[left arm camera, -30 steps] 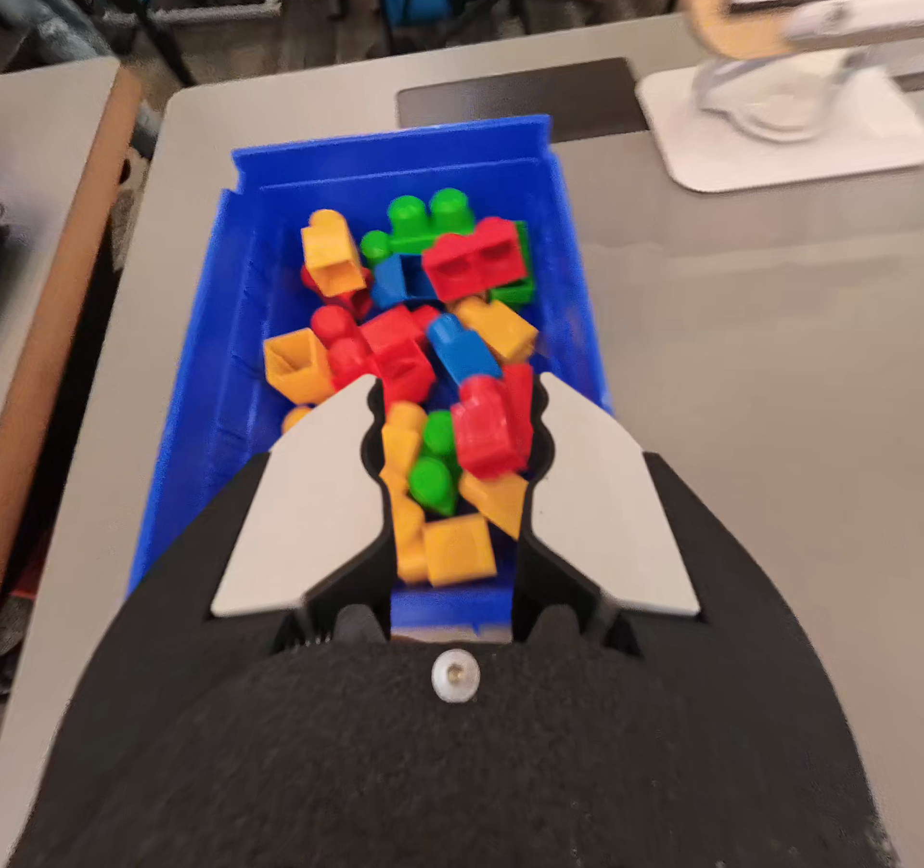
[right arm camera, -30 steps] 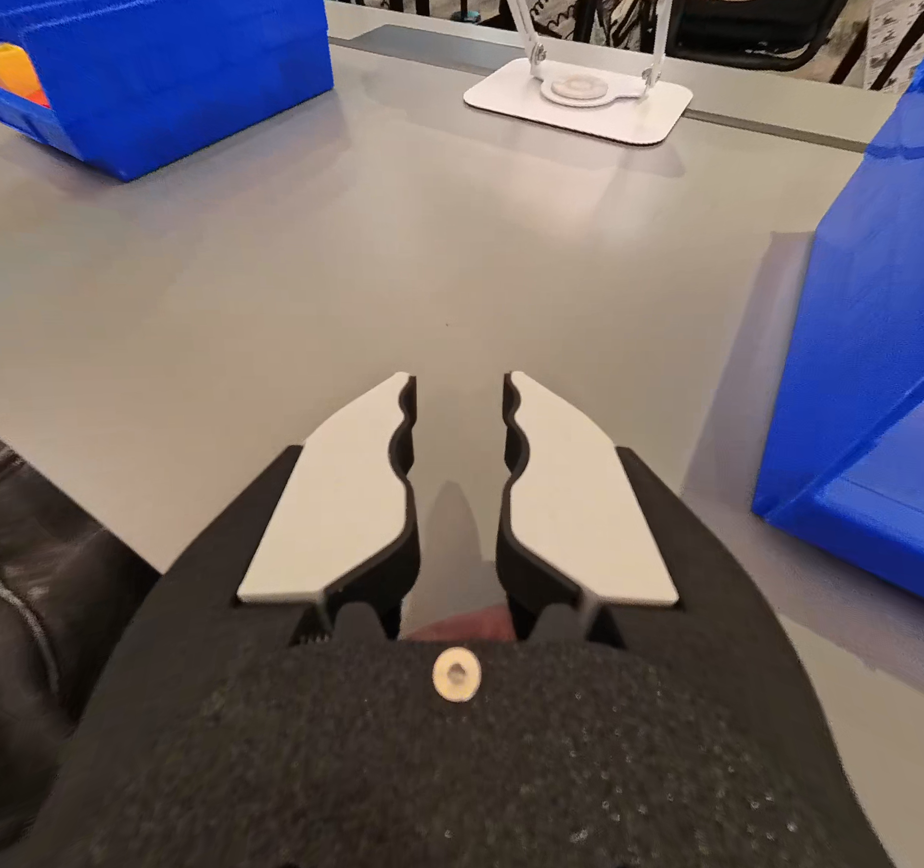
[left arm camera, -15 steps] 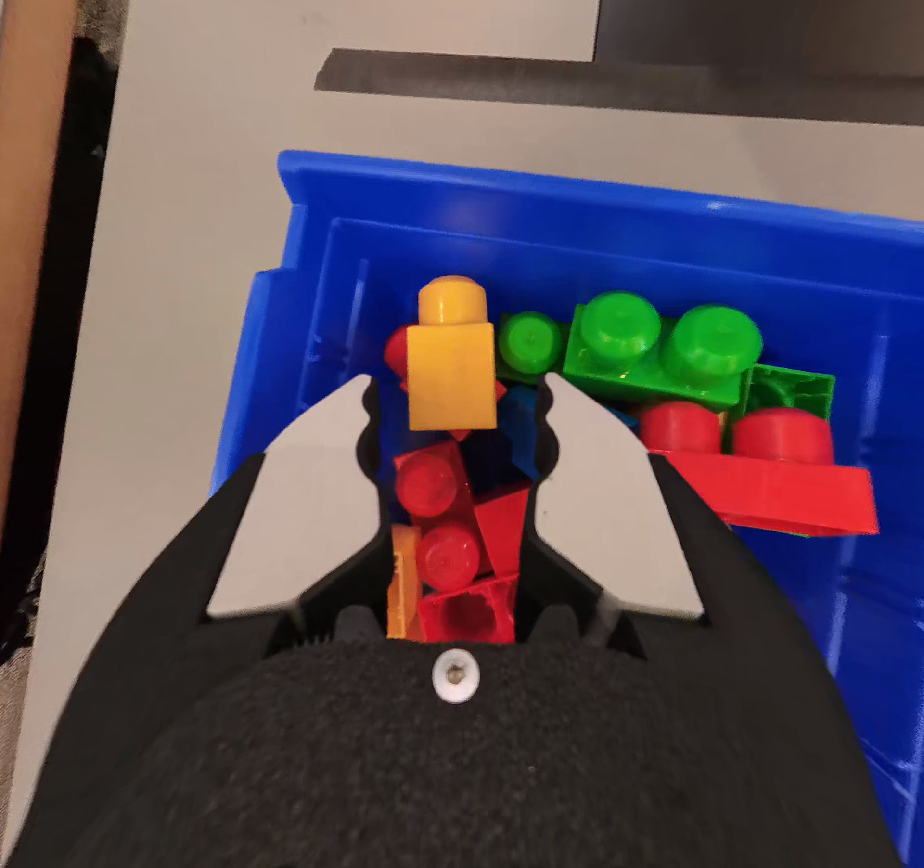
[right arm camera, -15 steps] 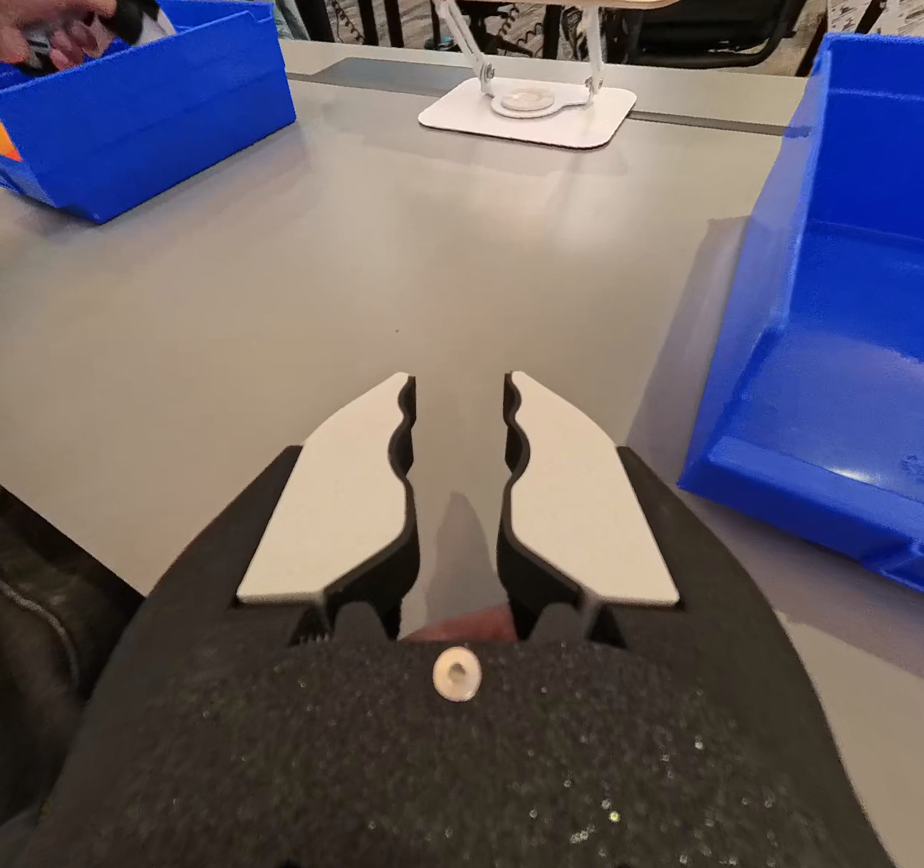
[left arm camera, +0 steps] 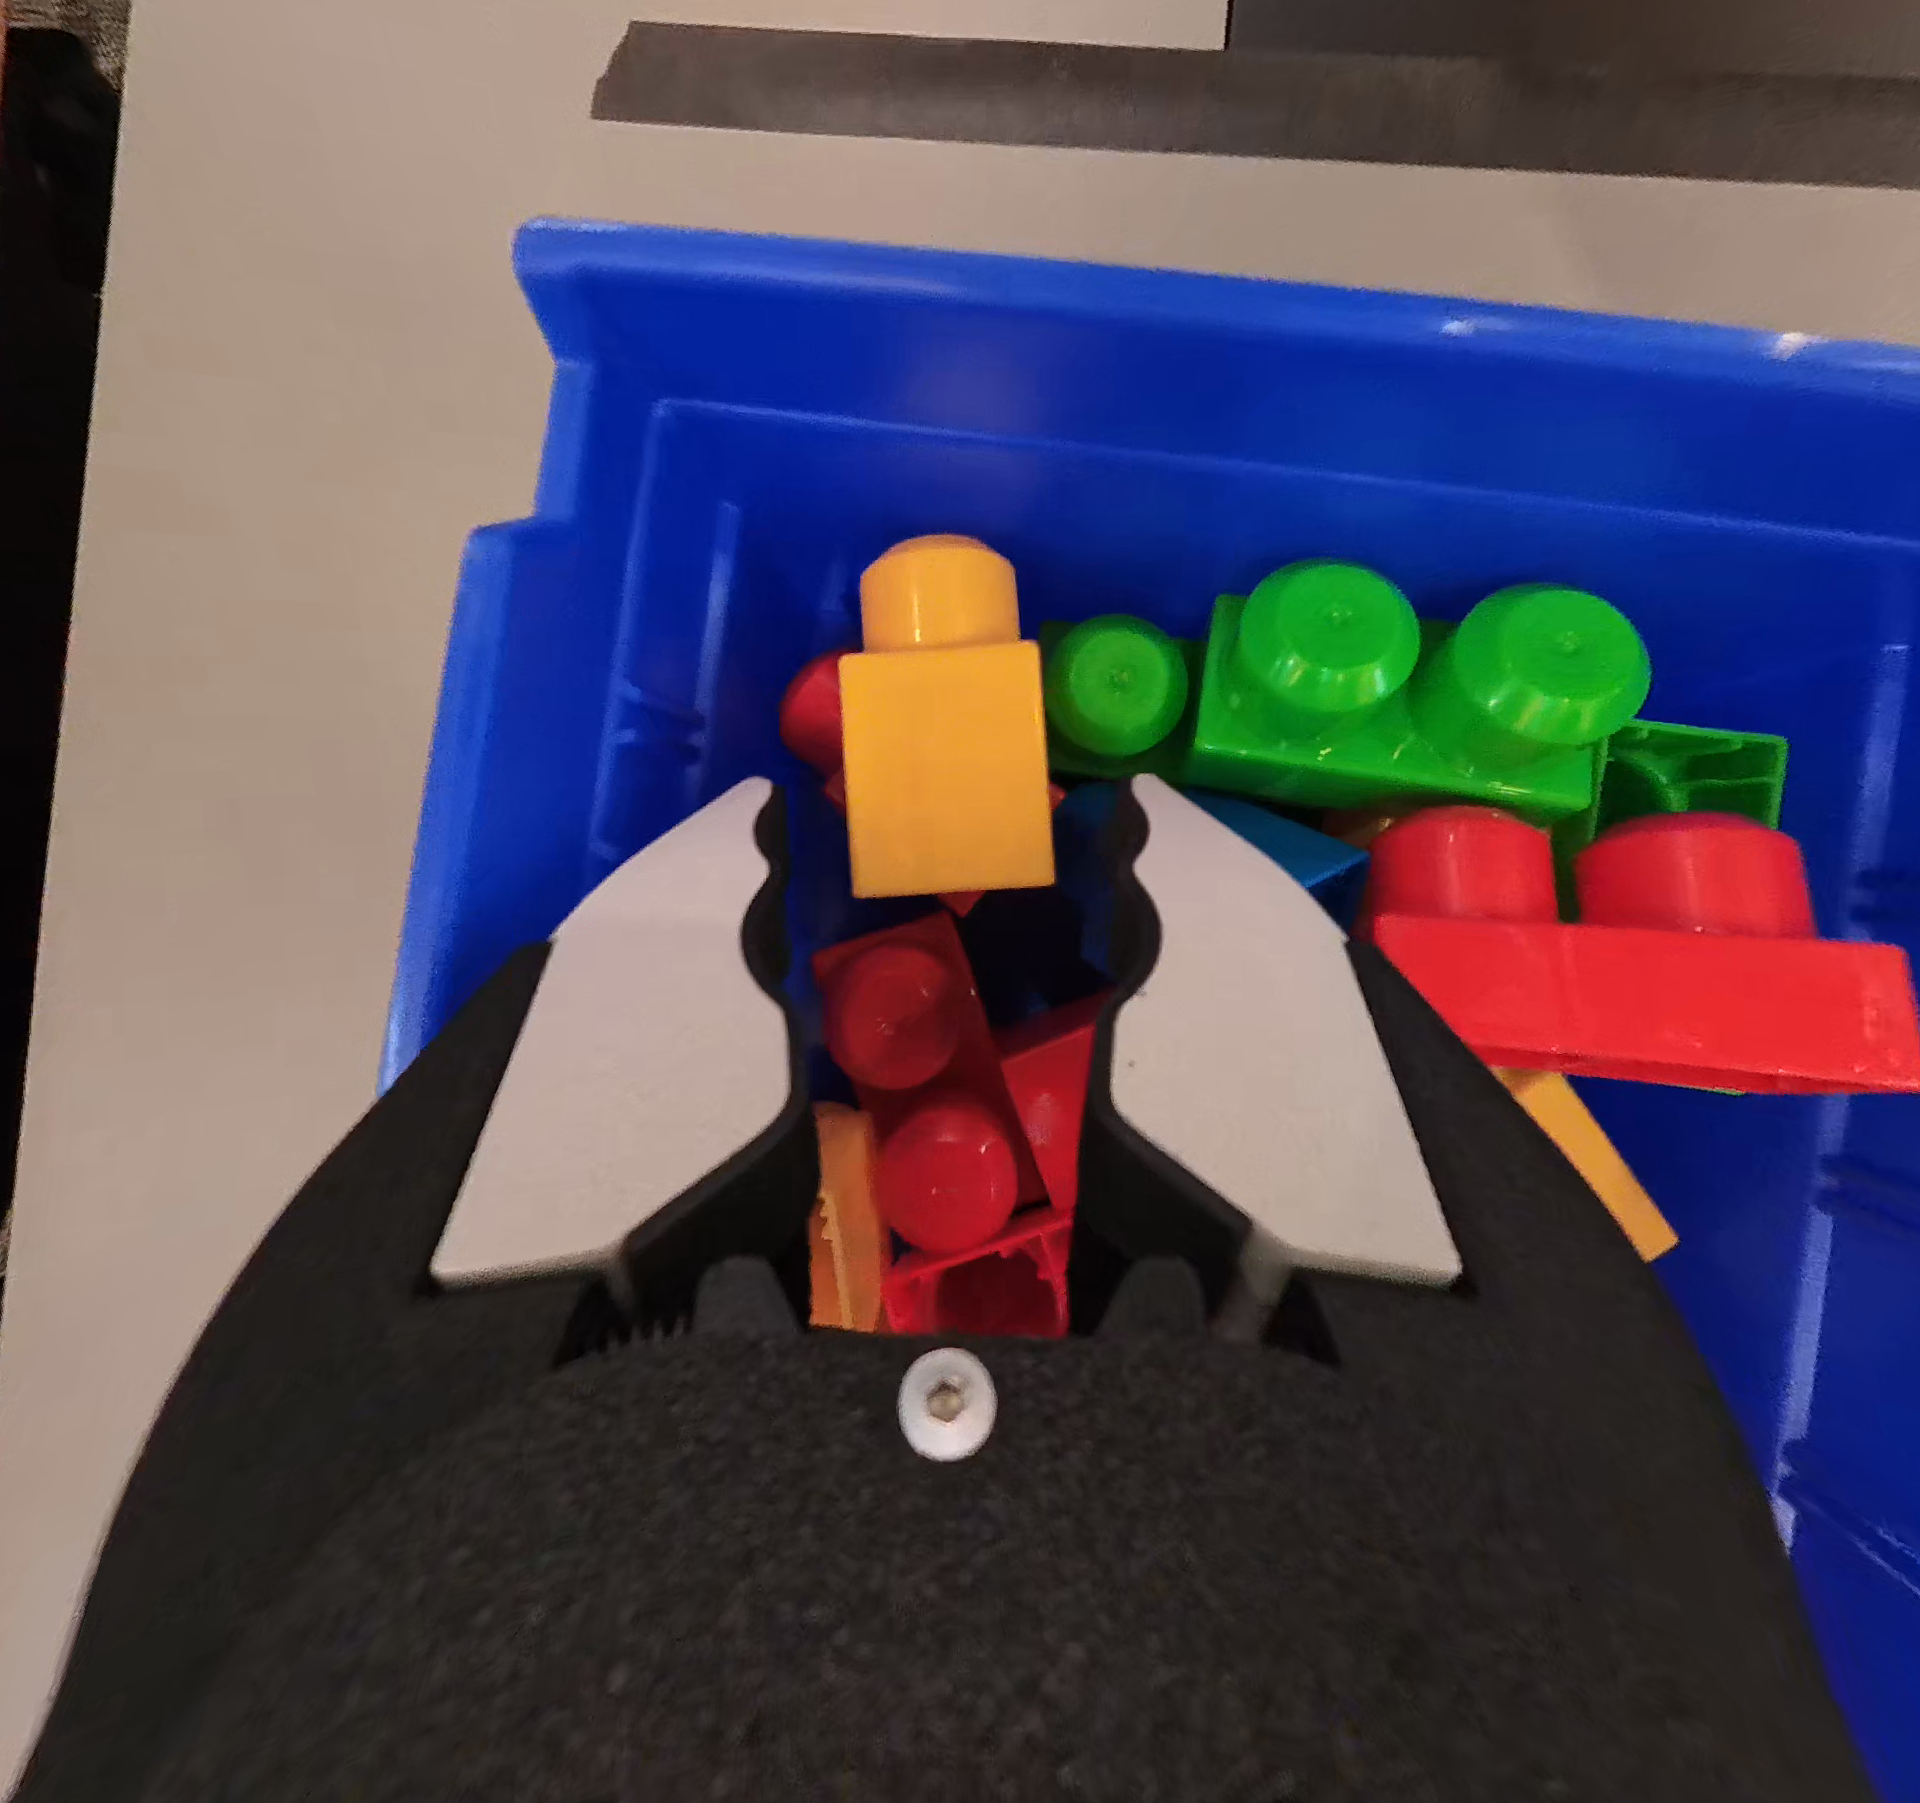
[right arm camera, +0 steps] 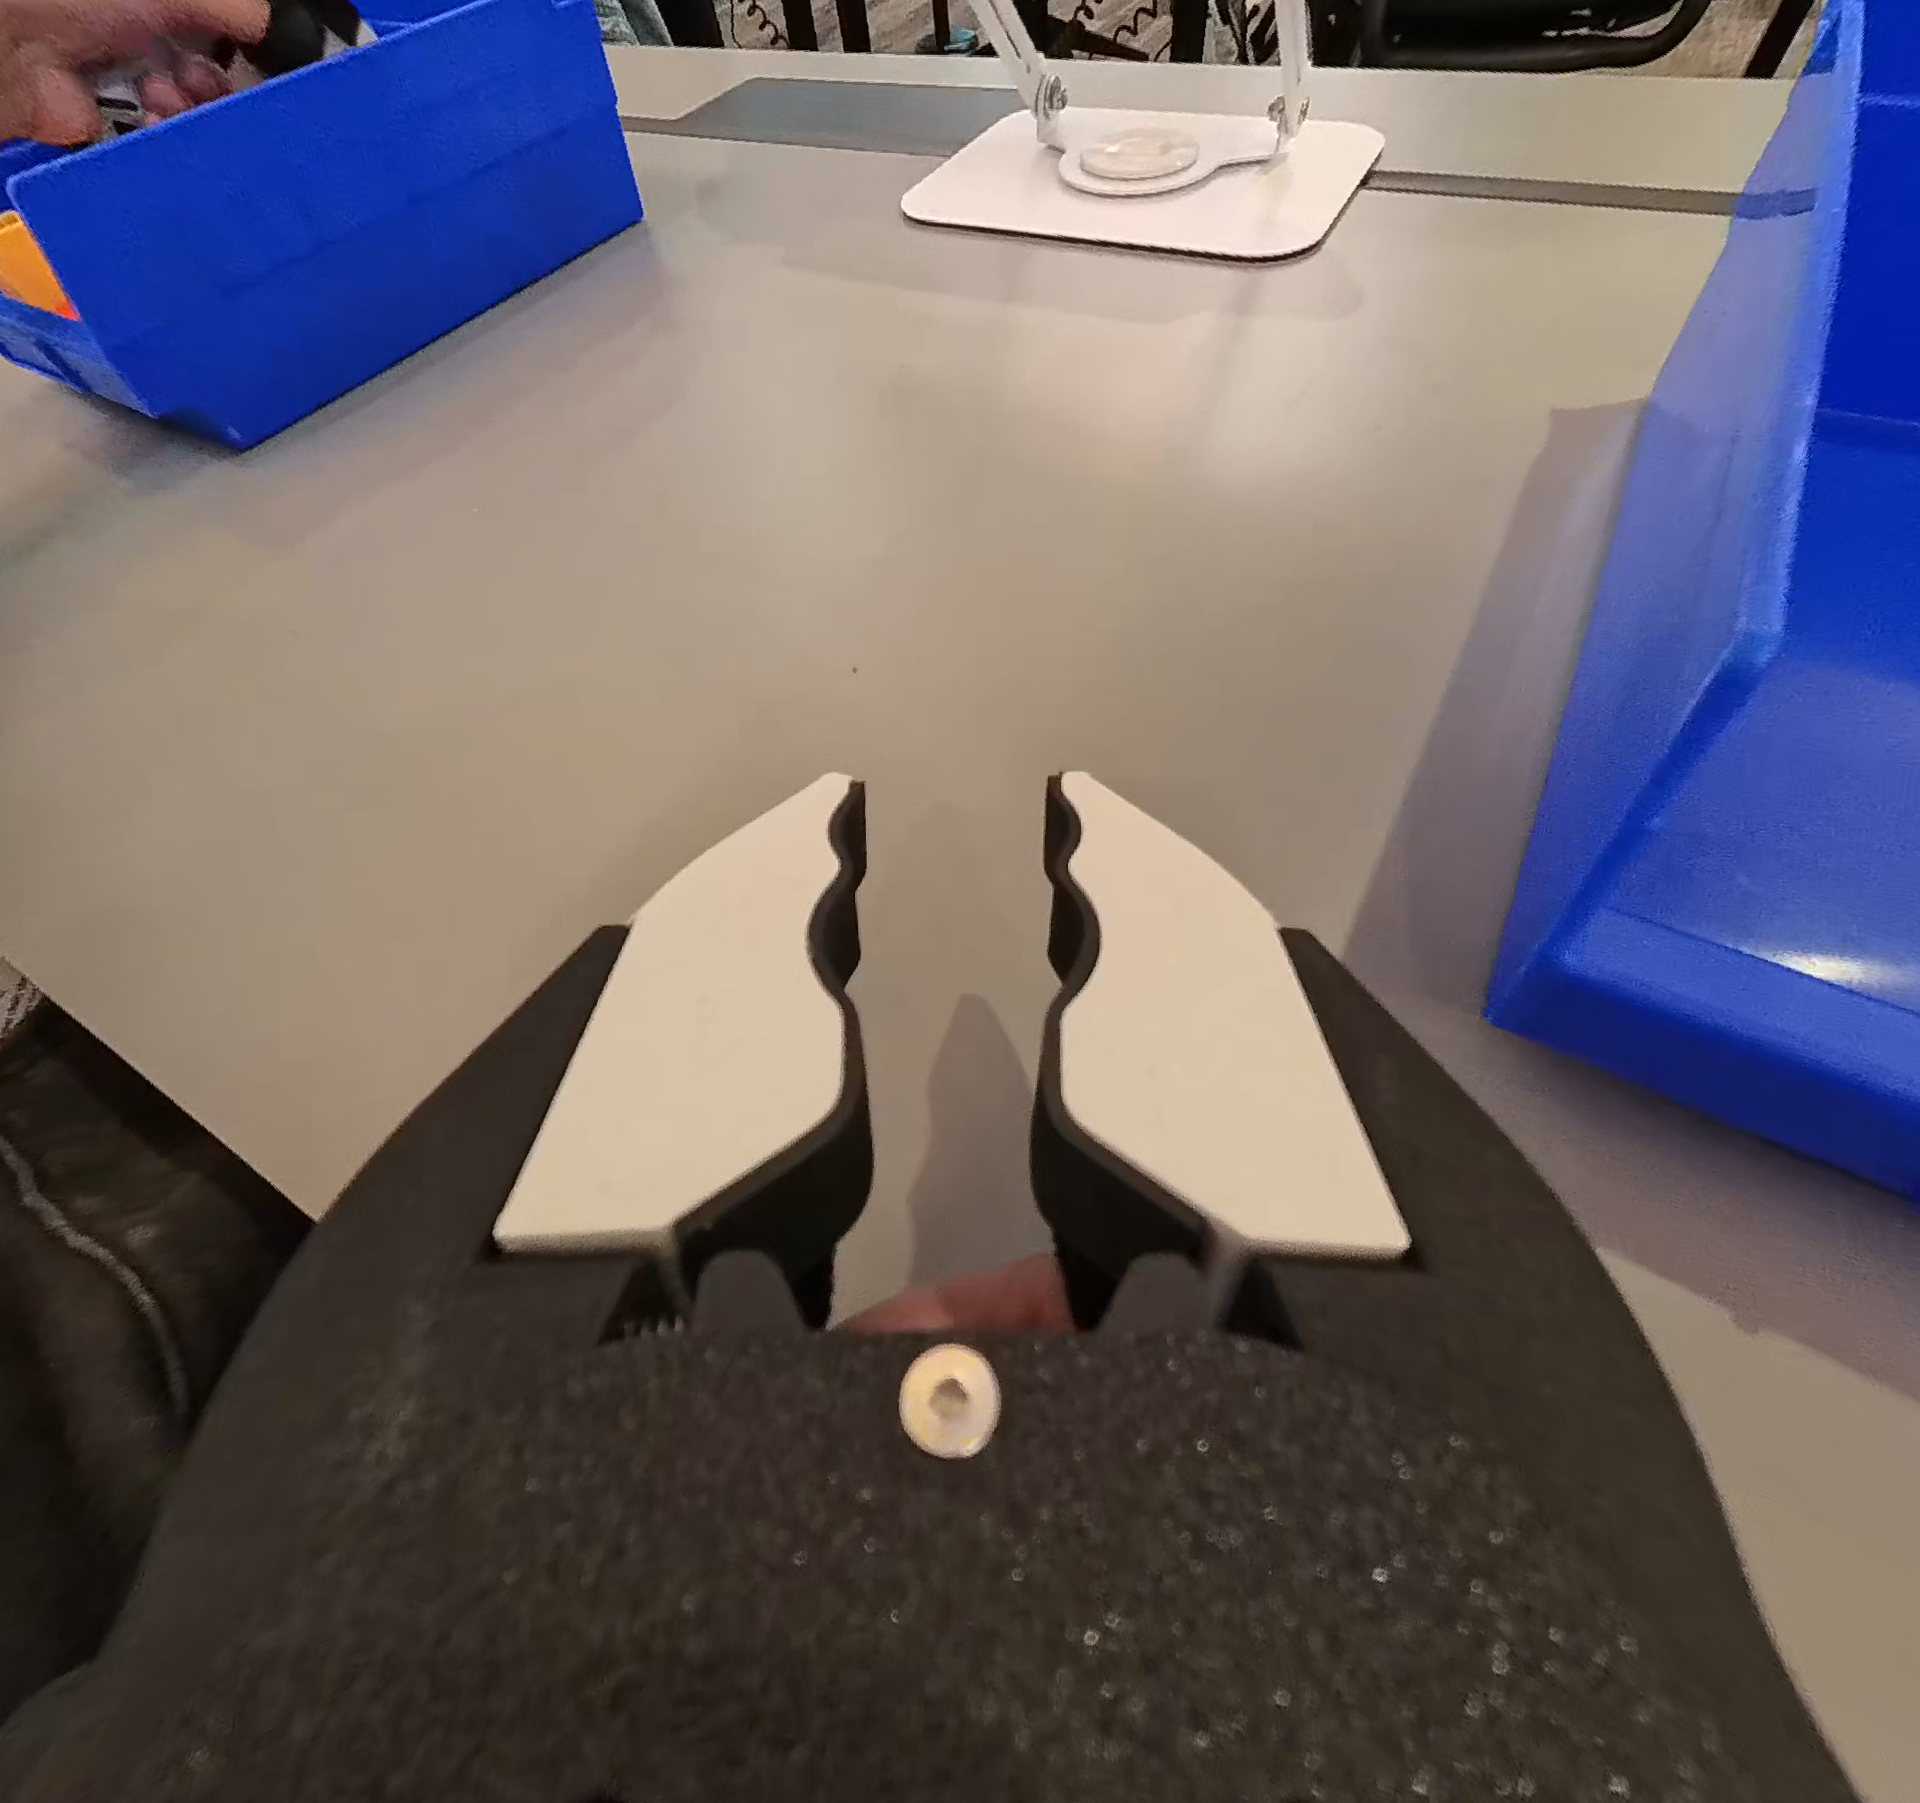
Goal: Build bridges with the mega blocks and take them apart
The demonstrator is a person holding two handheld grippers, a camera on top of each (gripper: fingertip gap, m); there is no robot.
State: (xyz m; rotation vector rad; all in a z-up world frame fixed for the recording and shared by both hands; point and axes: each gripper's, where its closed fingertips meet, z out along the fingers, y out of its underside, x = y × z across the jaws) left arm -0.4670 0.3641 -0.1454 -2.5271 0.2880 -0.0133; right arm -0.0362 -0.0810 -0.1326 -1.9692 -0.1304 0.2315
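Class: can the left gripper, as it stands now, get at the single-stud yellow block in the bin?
Probably yes. The left gripper is open over the blue bin, and the yellow block lies on top of the pile, just ahead between its fingertips, with nothing covering it.

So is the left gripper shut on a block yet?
Open: the left gripper straddles the yellow block, gaps showing on both sides.
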